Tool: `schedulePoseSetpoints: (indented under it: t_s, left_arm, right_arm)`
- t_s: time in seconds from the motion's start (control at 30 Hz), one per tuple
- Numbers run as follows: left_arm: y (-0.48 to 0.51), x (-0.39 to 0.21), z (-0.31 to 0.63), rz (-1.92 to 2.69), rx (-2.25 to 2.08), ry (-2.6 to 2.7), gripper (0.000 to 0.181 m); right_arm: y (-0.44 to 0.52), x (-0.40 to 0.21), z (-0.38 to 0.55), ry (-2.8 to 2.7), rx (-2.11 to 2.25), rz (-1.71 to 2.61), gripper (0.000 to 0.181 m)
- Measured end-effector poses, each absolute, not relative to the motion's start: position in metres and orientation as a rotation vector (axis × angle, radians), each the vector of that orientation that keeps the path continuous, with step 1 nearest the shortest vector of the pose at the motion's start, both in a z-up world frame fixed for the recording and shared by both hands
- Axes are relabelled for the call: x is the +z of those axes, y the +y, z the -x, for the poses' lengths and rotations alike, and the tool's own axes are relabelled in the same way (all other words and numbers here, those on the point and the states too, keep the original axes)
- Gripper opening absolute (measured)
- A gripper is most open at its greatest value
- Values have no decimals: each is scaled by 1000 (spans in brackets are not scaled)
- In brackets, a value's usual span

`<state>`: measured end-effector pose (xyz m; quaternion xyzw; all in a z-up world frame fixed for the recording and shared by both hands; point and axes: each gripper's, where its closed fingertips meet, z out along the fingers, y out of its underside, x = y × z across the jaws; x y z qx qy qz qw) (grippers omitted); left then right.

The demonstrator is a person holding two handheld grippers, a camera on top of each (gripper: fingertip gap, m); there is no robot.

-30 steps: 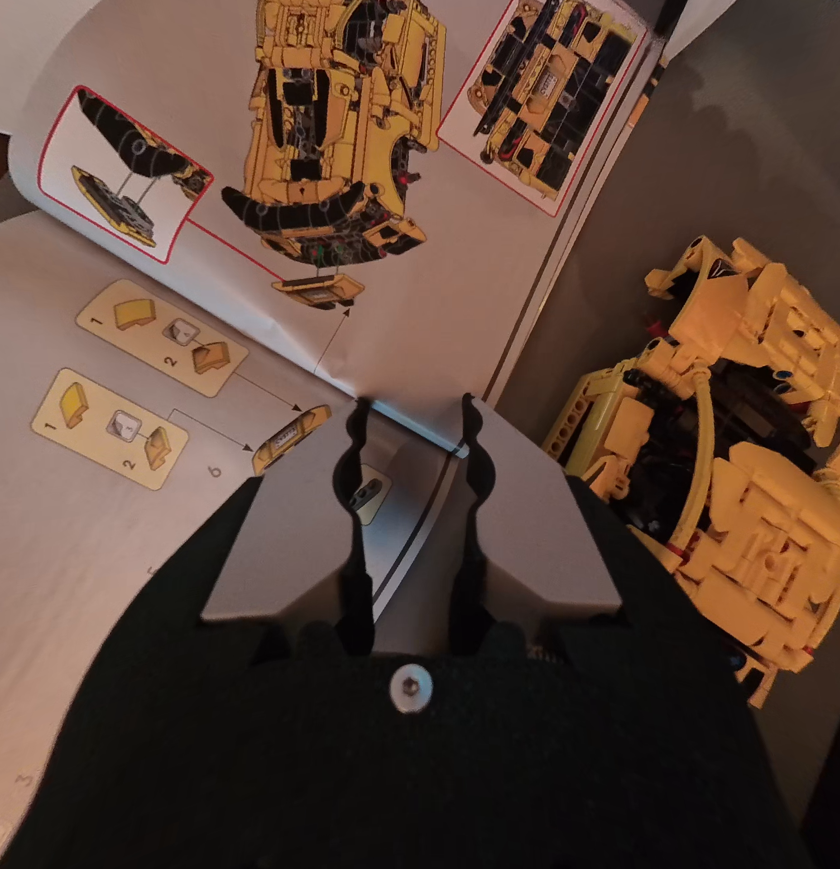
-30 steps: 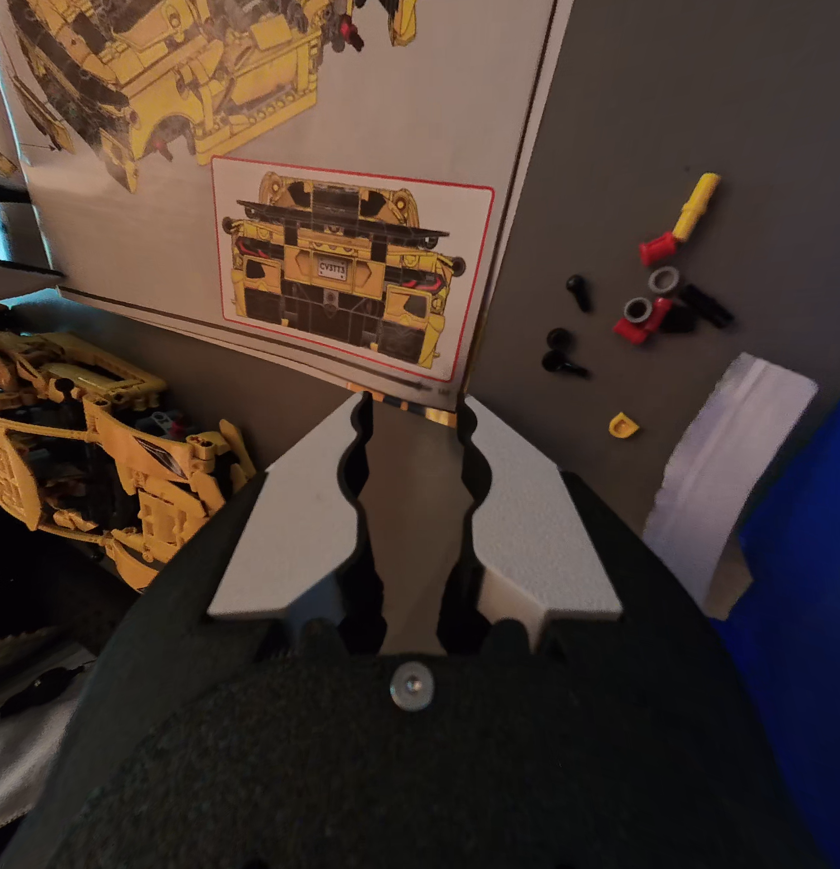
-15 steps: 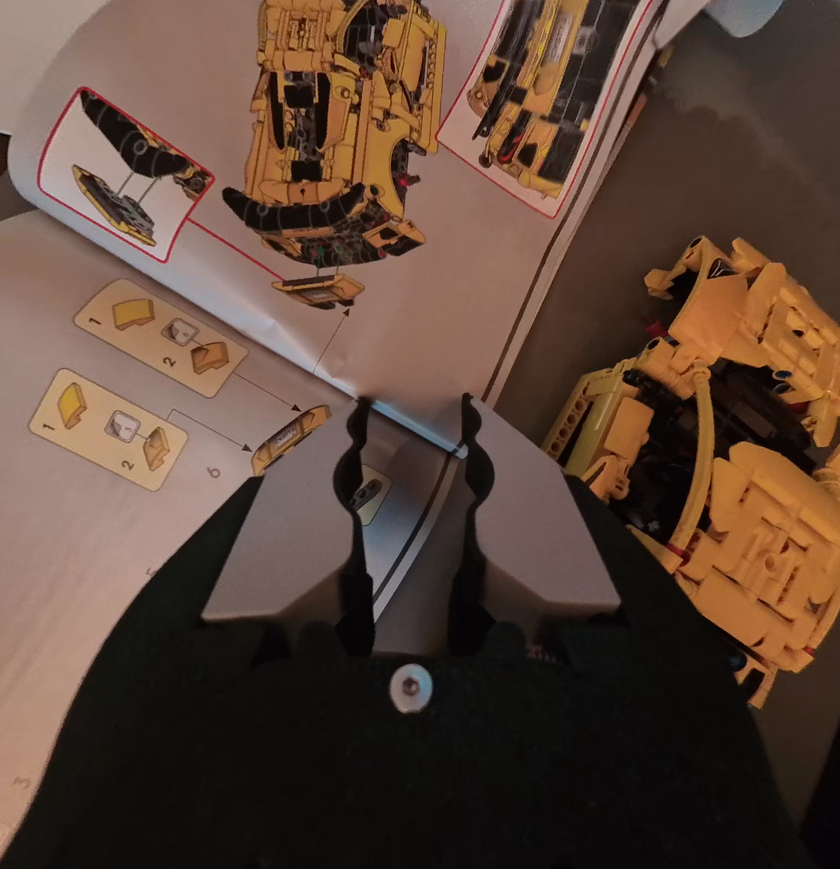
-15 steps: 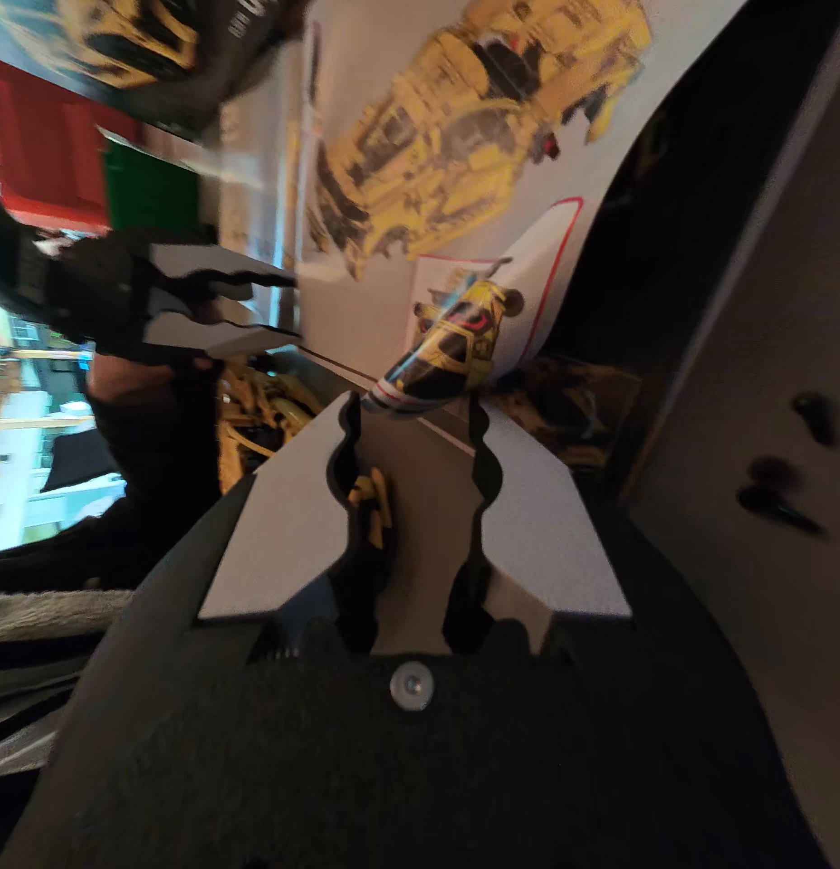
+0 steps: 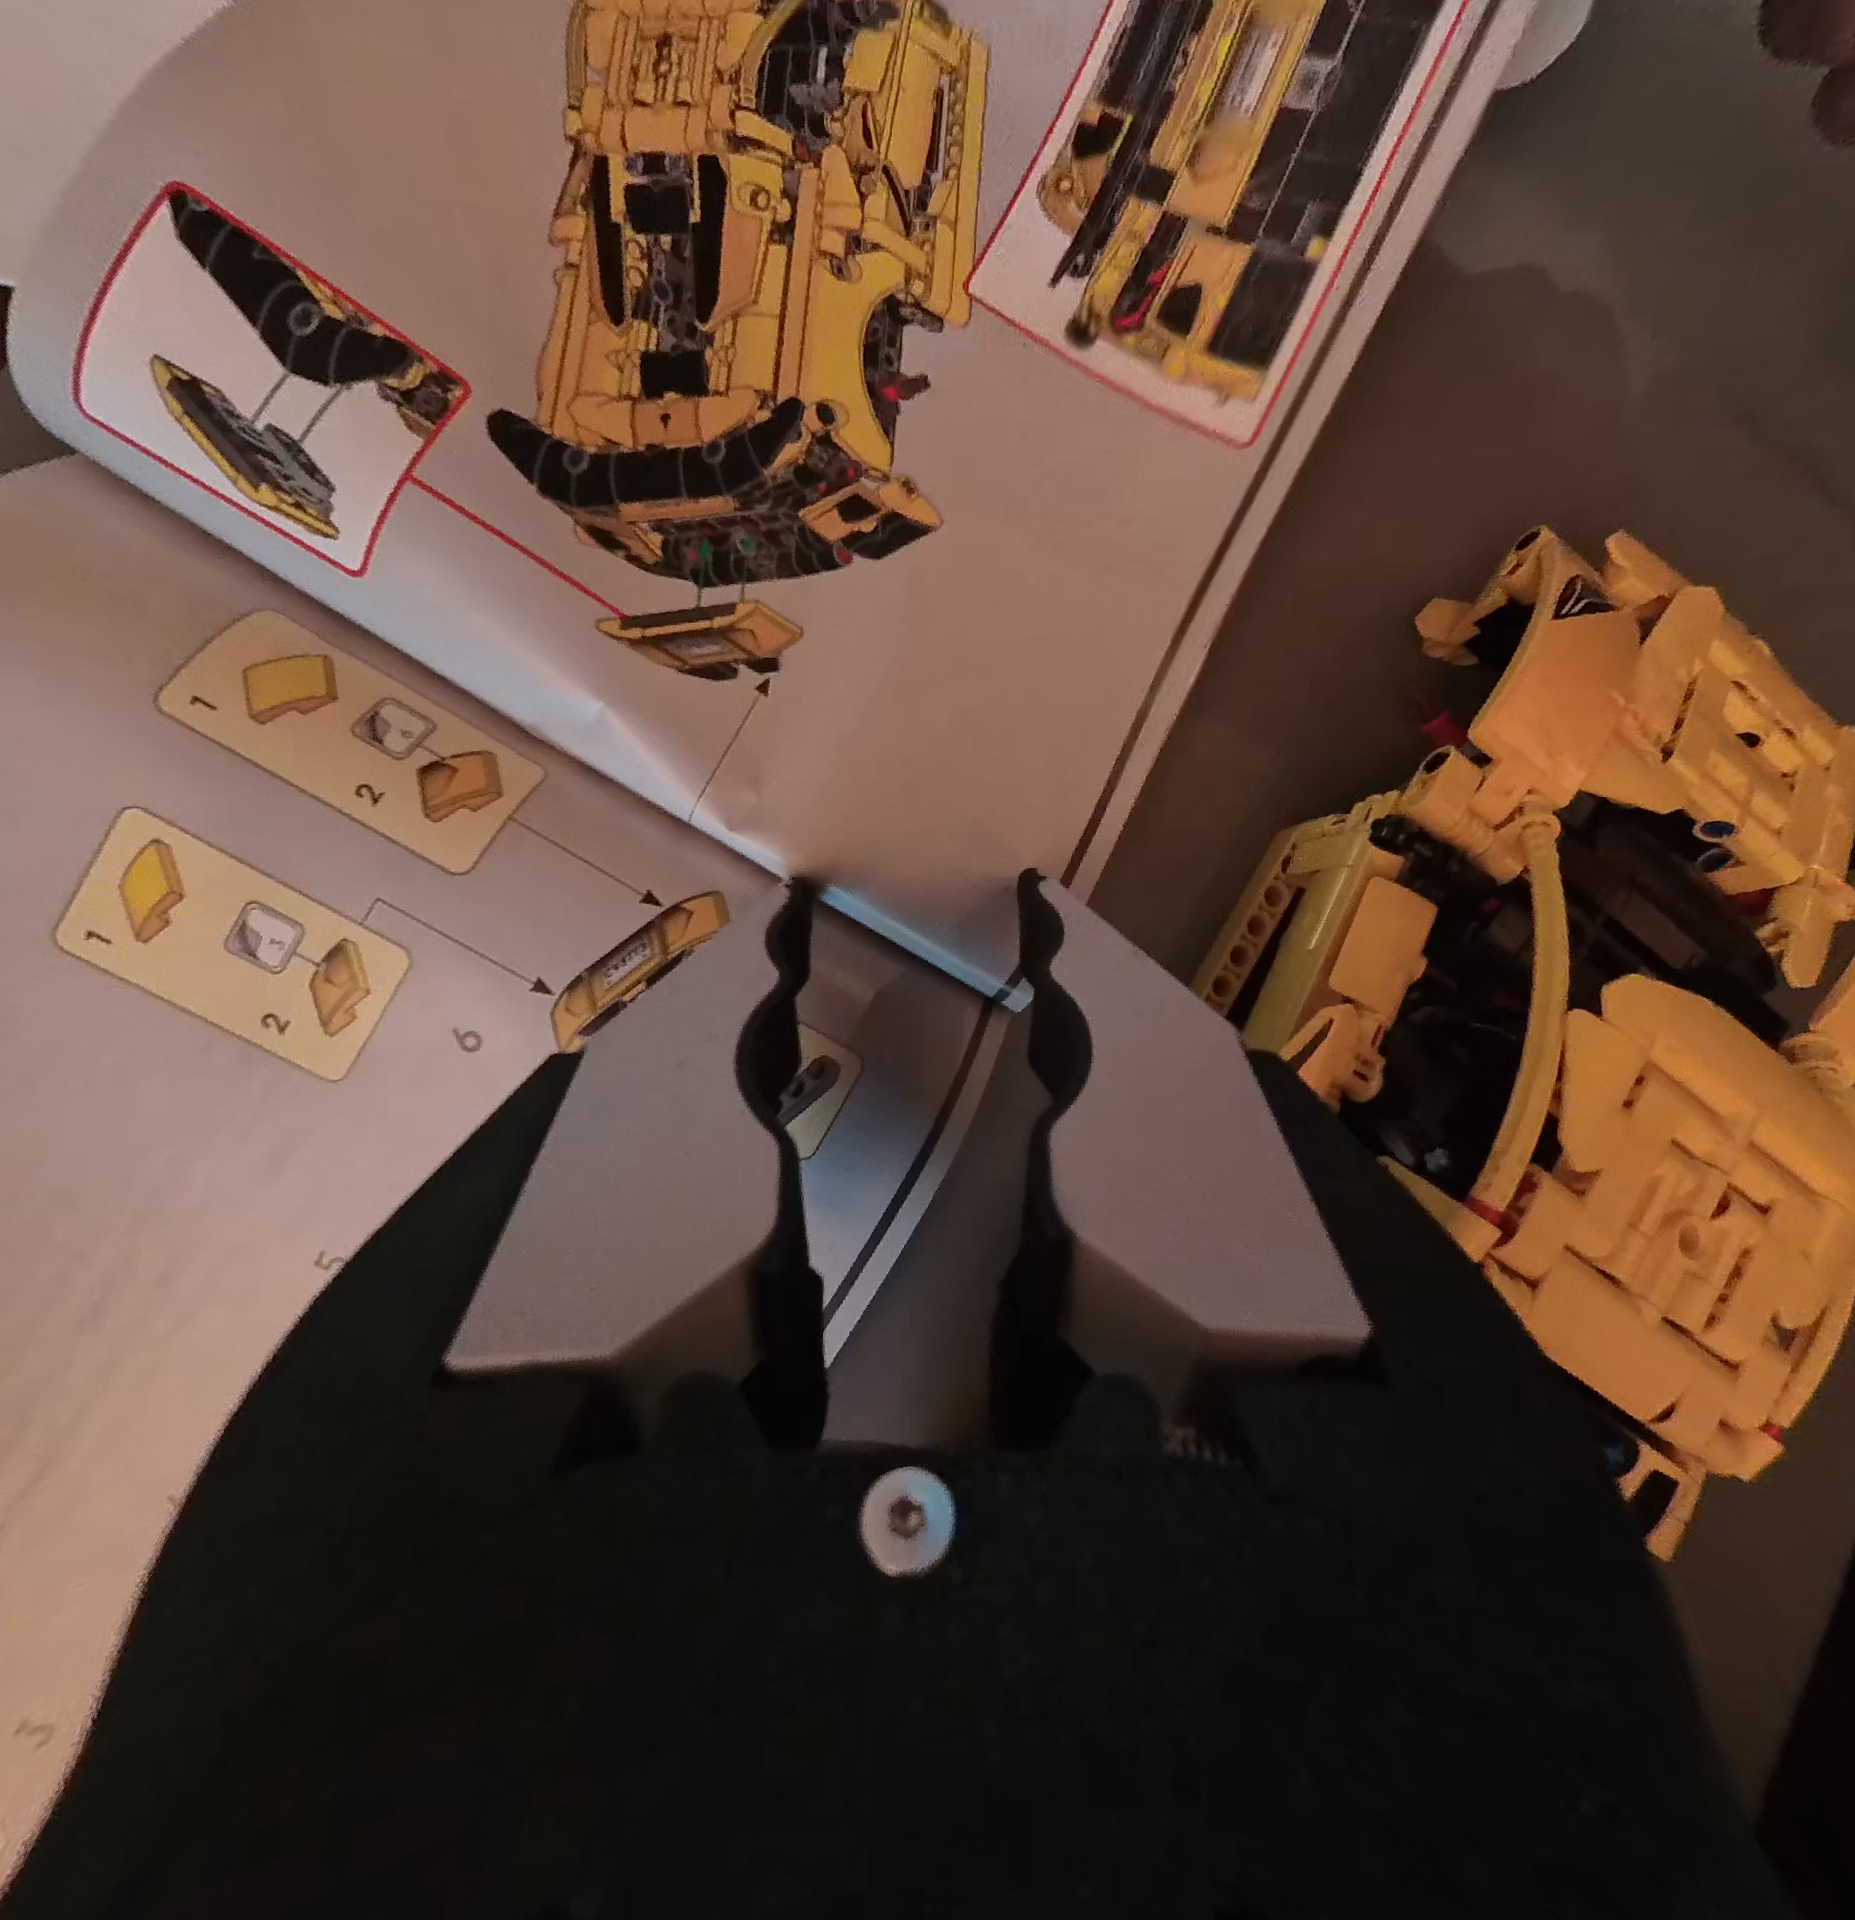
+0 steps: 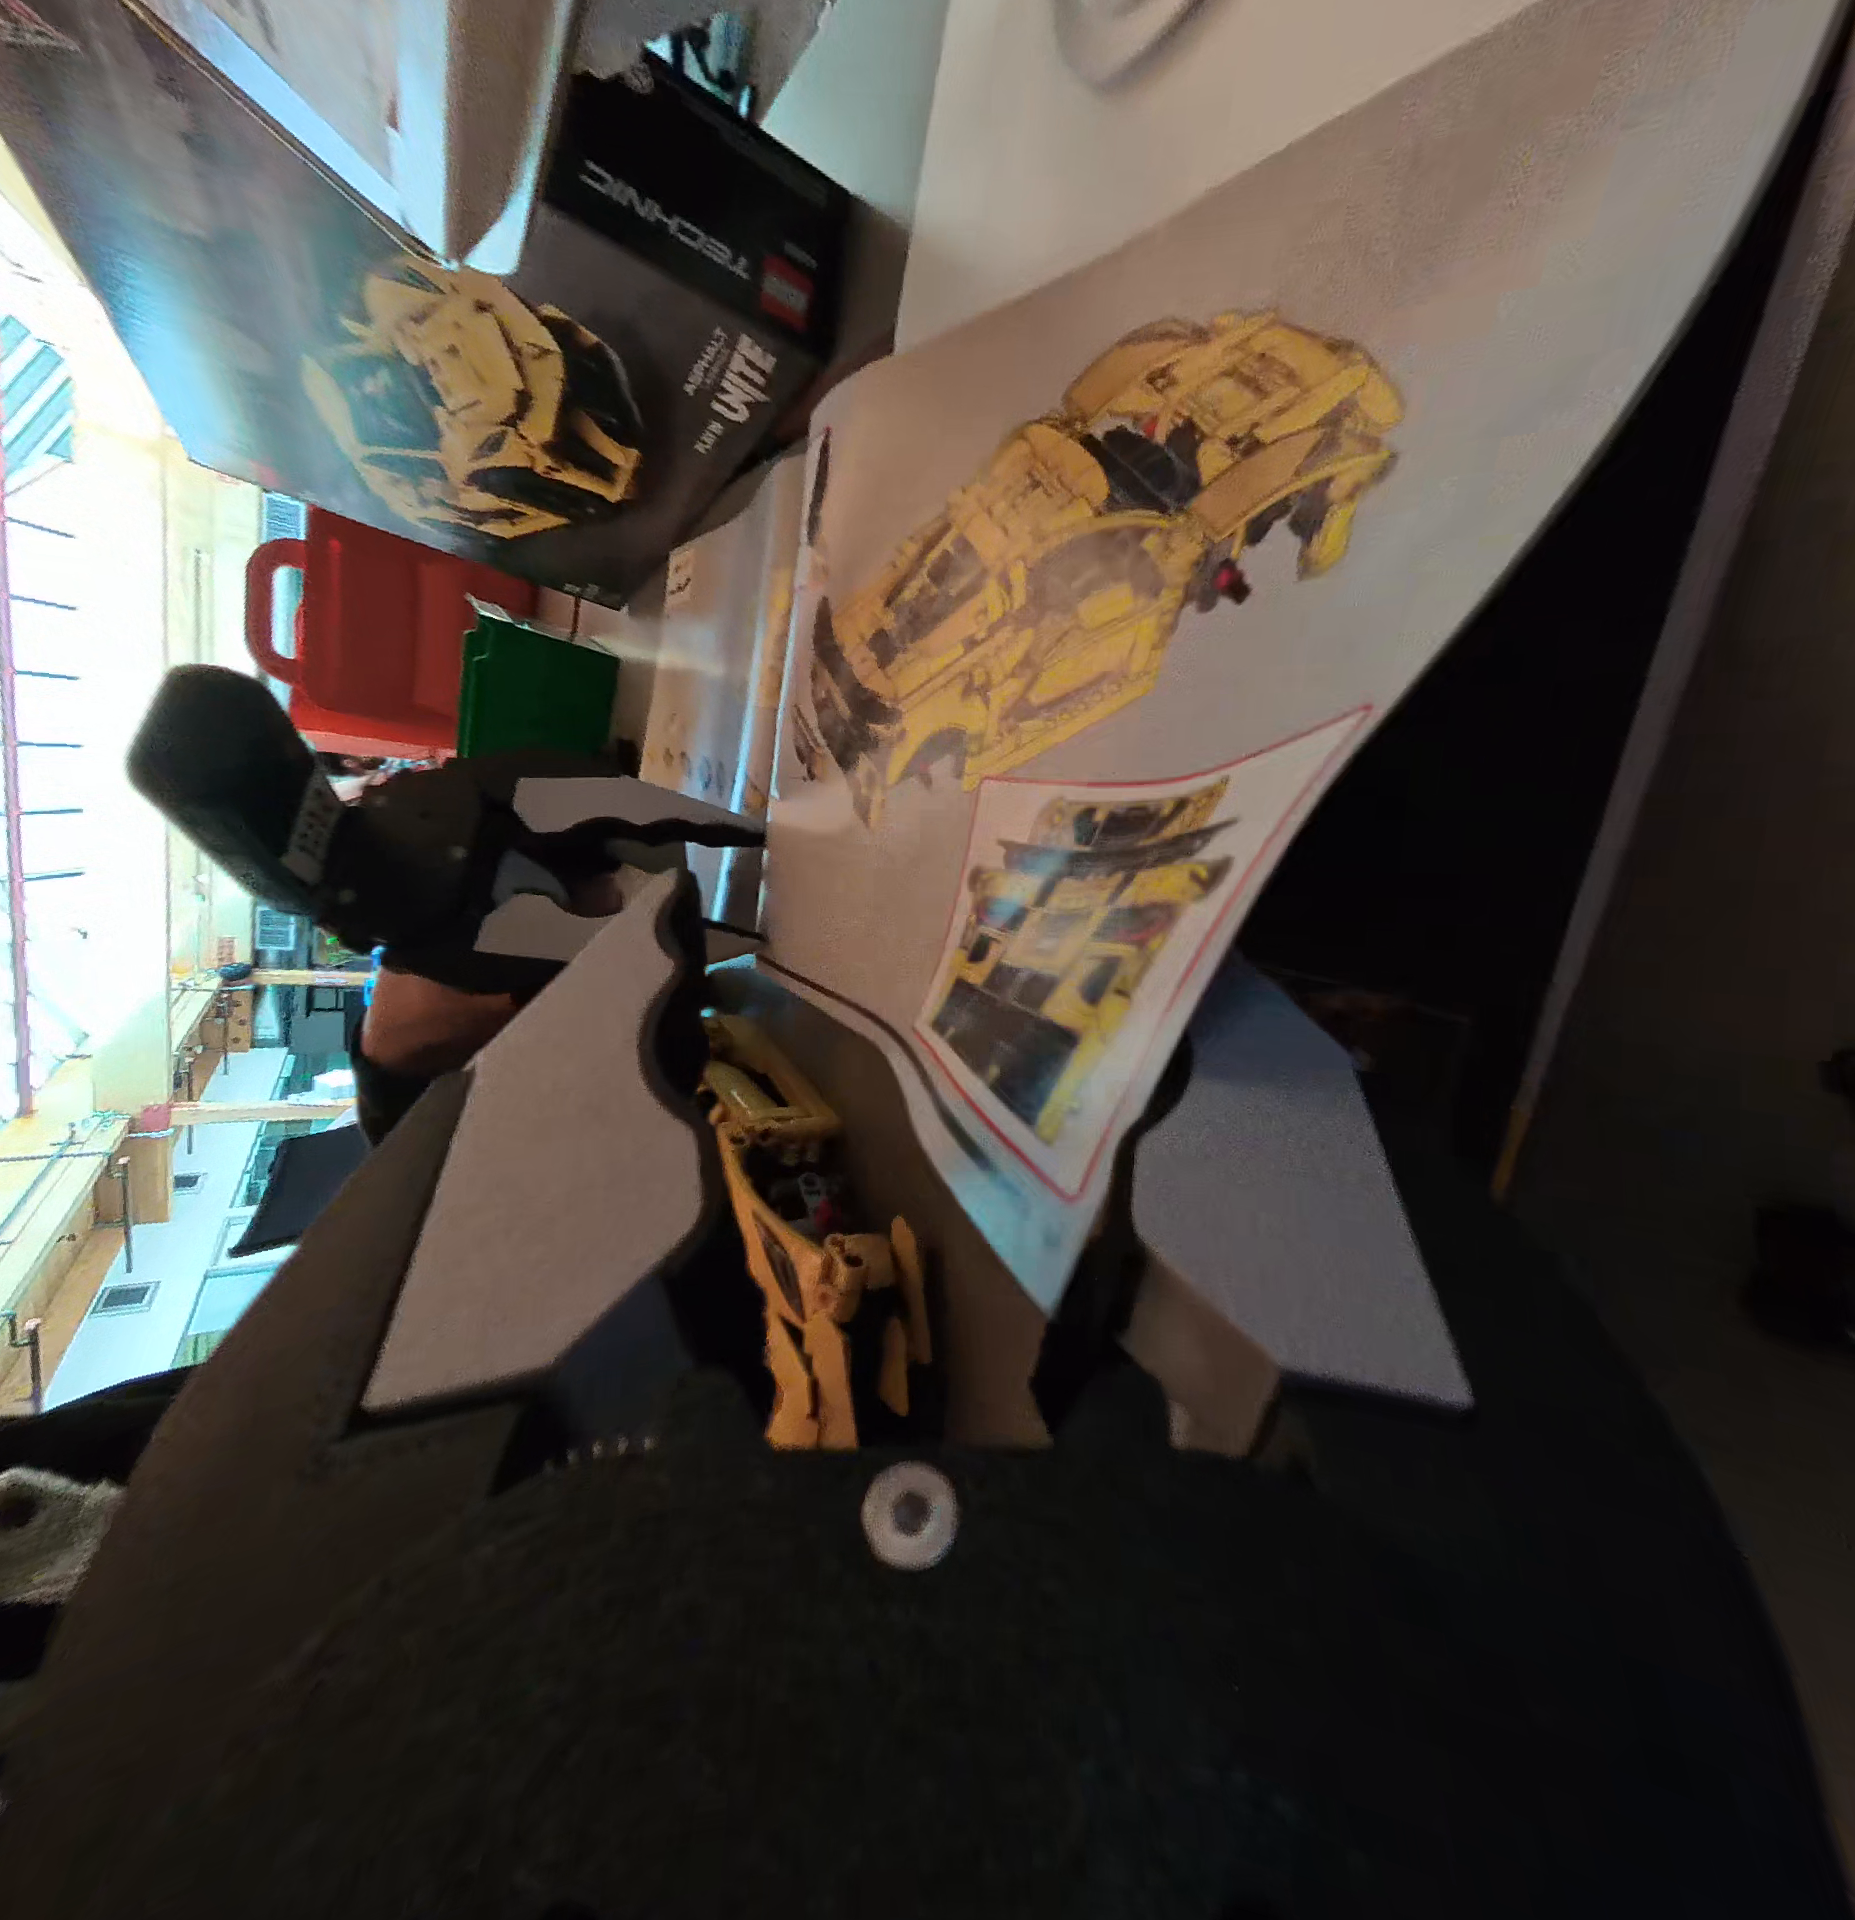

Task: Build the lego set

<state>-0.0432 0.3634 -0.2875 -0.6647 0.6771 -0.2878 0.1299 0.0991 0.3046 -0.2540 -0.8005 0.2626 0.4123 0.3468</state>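
Note:
The open instruction booklet [image 5: 279,1195] lies under my left gripper [image 5: 907,914], which is open and empty just above the lower page's edge. The part-built yellow lego car [image 5: 1577,1039] lies on the dark table to its right. My right gripper [image 6: 949,935] is rolled on its side and open. The corner of a lifted booklet page [image 6: 1089,935] stands between its jaws and hides the tip of one finger. The car [image 6: 798,1195] shows in the gap below the page. The left gripper [image 6: 632,842] shows beyond, at the page's edge.
The dark lego set box [image 6: 435,364] stands behind the booklet. A red container [image 6: 362,623] and a green one [image 6: 538,675] sit next to it. A few small dark parts [image 6: 1837,1070] lie blurred on the table at the right. Left tips to right tips: about 15 cm.
My right gripper has rolled sideways and gone under the page's corner, lifting the page, and its jaws have opened wider. My left gripper has stayed still.

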Motion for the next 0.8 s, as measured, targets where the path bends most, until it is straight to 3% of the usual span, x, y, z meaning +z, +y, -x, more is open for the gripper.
schedulePoseSetpoints:
  t_s: [0.23,0.43,0.57,0.7,0.8]
  left_arm:
    - [364,-286,43,1956,-859,1950,40]
    - [377,-227,21,1955,-1181,1567,41]
    - [363,-177,13,1916,-1646,1323,59]
    - [357,-165,9,1930,-1839,1205,78]
    - [364,-167,11,1989,-1890,1114,77]
  right_arm:
    - [299,-251,-103,630,966,2131,5]
    - [303,-234,-72,257,621,2362,2]
    - [308,-237,-34,-177,165,2549,1]
    - [327,-234,5,-357,-92,2534,2]
    - [336,-234,19,-410,-213,2502,5]
